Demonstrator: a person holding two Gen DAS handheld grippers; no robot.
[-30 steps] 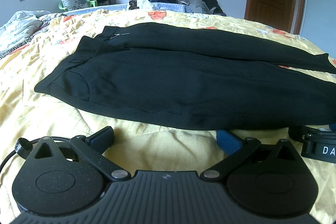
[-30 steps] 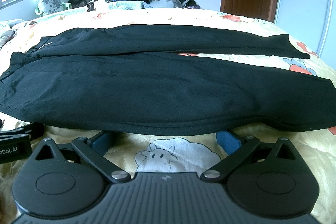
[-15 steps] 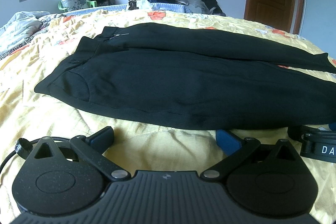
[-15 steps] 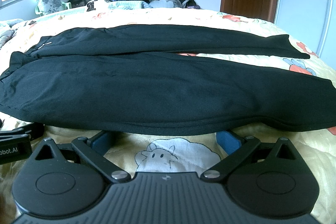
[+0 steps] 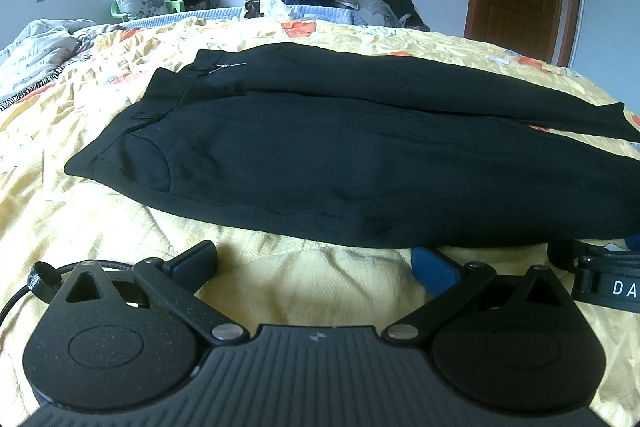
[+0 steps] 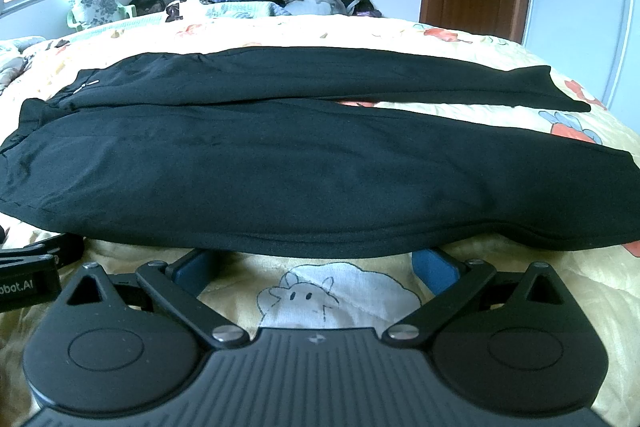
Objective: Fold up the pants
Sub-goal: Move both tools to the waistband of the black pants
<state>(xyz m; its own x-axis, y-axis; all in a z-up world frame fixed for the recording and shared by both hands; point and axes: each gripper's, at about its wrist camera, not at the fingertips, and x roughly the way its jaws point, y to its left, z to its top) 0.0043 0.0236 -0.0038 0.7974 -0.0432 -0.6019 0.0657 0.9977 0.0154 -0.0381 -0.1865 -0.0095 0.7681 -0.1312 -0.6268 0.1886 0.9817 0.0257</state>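
Landmark: the black fabric pants (image 5: 340, 155) lie spread flat on the yellow patterned quilt (image 5: 80, 219), waistband toward the window side, both legs running toward the door side, a narrow strip of quilt showing between the lower legs.
Task progress: judged from the flat lay, no fold is made yet; the likely first fold brings the near leg over the far one.
Left gripper (image 5: 314, 261): sits on the quilt just short of the near edge of the pants, below the hip and thigh; jaws wide apart, nothing between them, blue pads clear of the cloth.
Right gripper (image 6: 316, 263): sits just short of the same near edge, further toward the cuffs, over a white sheep print (image 6: 336, 295); jaws wide apart and empty; the blue fingertips (image 6: 434, 267) reach the hem line, and contact cannot be told.
Risk, quilt: the soft, wrinkled quilt bunches right at the hem, so a low pinch may take quilt with the pants and drag the bedding into the fold.
Risk, layers: the near leg is two layers; a shallow bite may catch only the top one and the leg may open as it lifts.
Risk, uneven lift: the grippers stand well apart along a limp leg; the middle may sag and the cuffs may land askew.
Risk, drawstring: the pale drawstring tips (image 5: 228, 67) near the waistband may slip out of the fold.
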